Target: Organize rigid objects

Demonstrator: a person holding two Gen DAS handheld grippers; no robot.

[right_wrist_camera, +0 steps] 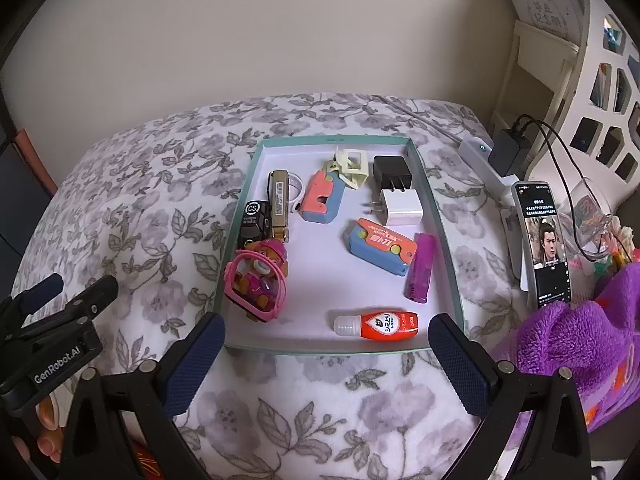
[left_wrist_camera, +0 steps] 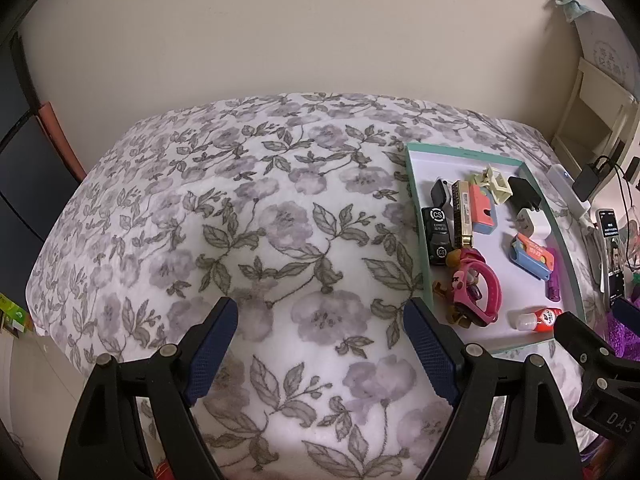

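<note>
A shallow teal-rimmed tray (right_wrist_camera: 340, 141) with a white floor lies on the floral bedspread and holds several small items: a pink toy watch (right_wrist_camera: 258, 276), a red bottle (right_wrist_camera: 378, 325), a purple lighter (right_wrist_camera: 419, 267), a white charger (right_wrist_camera: 400, 207), a black charger (right_wrist_camera: 391, 175), two coral-and-blue pieces (right_wrist_camera: 380, 246) and a gold harmonica (right_wrist_camera: 279, 204). My right gripper (right_wrist_camera: 326, 354) is open and empty just in front of the tray's near edge. My left gripper (left_wrist_camera: 320, 340) is open and empty over bare bedspread, left of the tray (left_wrist_camera: 460, 150).
A phone (right_wrist_camera: 542, 240) with a lit screen leans at the right, next to a white power strip (right_wrist_camera: 488, 160) with cables. A purple fleece cloth (right_wrist_camera: 580, 344) lies at the right front. The wall runs behind the bed. A white shelf (right_wrist_camera: 560, 72) stands at the far right.
</note>
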